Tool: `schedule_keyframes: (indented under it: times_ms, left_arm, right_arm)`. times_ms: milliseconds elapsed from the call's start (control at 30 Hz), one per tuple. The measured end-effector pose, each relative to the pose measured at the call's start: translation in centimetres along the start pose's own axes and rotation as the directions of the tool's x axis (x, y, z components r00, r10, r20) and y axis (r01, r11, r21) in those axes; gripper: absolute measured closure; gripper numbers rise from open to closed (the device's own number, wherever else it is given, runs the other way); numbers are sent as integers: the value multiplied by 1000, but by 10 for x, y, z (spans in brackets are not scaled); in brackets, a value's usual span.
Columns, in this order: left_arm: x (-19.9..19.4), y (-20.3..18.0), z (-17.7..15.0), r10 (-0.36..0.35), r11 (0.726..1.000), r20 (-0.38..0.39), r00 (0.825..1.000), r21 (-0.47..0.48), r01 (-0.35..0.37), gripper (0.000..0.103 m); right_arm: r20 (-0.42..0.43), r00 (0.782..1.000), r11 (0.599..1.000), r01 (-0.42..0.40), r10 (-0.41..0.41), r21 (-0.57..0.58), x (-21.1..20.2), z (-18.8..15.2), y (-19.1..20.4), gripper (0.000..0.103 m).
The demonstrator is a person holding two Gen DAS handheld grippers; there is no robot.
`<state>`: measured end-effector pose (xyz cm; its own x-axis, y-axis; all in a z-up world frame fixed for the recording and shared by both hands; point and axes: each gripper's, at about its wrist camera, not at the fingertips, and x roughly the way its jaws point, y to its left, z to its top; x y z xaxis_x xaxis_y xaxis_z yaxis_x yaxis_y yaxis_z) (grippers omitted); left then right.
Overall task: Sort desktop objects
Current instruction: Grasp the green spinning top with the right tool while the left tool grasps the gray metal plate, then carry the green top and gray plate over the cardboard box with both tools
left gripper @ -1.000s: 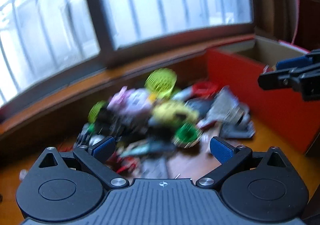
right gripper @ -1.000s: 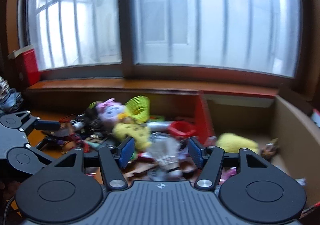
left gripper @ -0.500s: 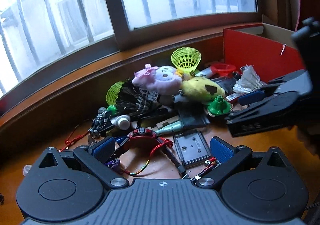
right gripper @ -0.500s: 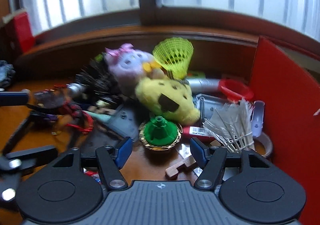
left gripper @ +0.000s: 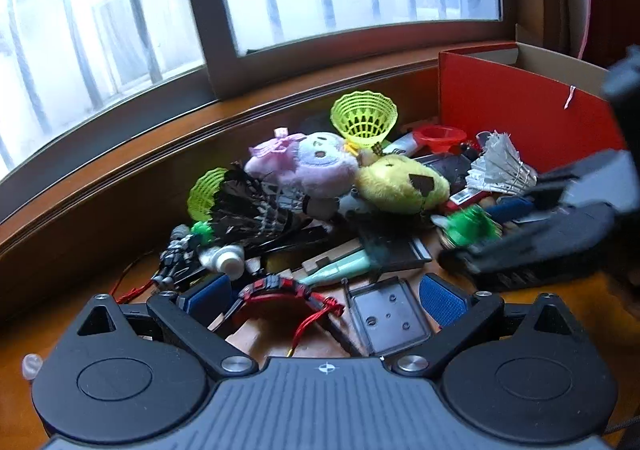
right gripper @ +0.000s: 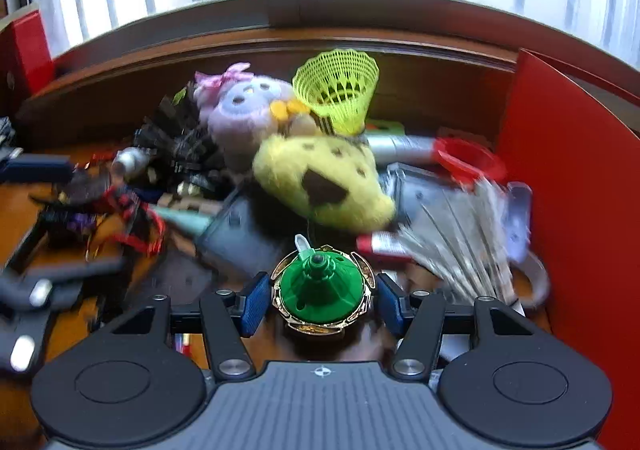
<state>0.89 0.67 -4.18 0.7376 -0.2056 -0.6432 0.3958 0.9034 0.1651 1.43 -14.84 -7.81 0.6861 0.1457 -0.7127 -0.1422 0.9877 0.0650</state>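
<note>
A heap of small objects lies on the wooden desk by the window. My right gripper (right gripper: 323, 302) straddles a green spinning top with a gold rim (right gripper: 320, 286). Its jaws are closing, and the blue pads stand right beside the rim on both sides. The left wrist view shows that top (left gripper: 468, 228) blurred, with the right gripper (left gripper: 520, 246) over it. My left gripper (left gripper: 324, 300) is open low over the desk. A red-and-black watch (left gripper: 276, 290) and a grey plastic plate (left gripper: 386, 316) lie between its fingers, untouched.
A red cardboard box (left gripper: 520, 109) stands at the right of the heap. In the heap are a yellow plush (left gripper: 400, 183), a purple plush (left gripper: 308, 165), a yellow-green plastic shuttlecock (left gripper: 364, 117), a white feather shuttlecock (left gripper: 500, 165) and a black feather one (left gripper: 248, 209).
My right gripper came down from window height onto the heap and now has the green top between its jaws. My left gripper sank a little toward the watch.
</note>
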Motion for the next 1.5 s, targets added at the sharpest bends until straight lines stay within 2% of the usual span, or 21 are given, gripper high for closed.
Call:
schedule_keyframes:
  times_ms: [200,267,400,567,633,733,933,1133,1500]
  left_arm:
    - [22,-21,12,-64,993,4,998,95,63,12]
    - [33,-30,15,-78,986,-8,997,146,78,19]
    - [56,-39,20,-104,967,-36,994,232,110,21]
    - [78,-38,23,-131,957,-71,989,252,145,23]
    - [81,-37,25,-149,957,-74,986,241,162,25]
    - [86,-35,26,-173,959,-77,982,213,186,33]
    - [82,-29,25,-175,968,-76,982,169,186,40]
    - [57,-12,26,-196,977,-44,980,74,199,41]
    - [15,0,32,-195,981,26,980,-3,195,41]
  right_arm:
    - [-21,1000,1000,10,-10,-16,-26,-22,-5,44]
    - [-28,1000,1000,14,-15,-14,-30,-26,-8,44]
    - [-29,999,1000,21,-22,-15,-31,-30,-11,45]
    - [-17,1000,1000,21,-21,-12,-31,-32,-13,44]
    - [-16,1000,1000,21,-22,-13,-30,-31,-13,44]
    - [-17,1000,1000,22,-22,-14,-29,-29,-12,44]
    - [-19,1000,1000,23,-23,-19,-26,-26,-10,44]
    - [-22,999,999,24,-24,-21,-26,-24,-8,45]
    - [-5,1000,1000,-2,2,12,-31,-23,-7,45]
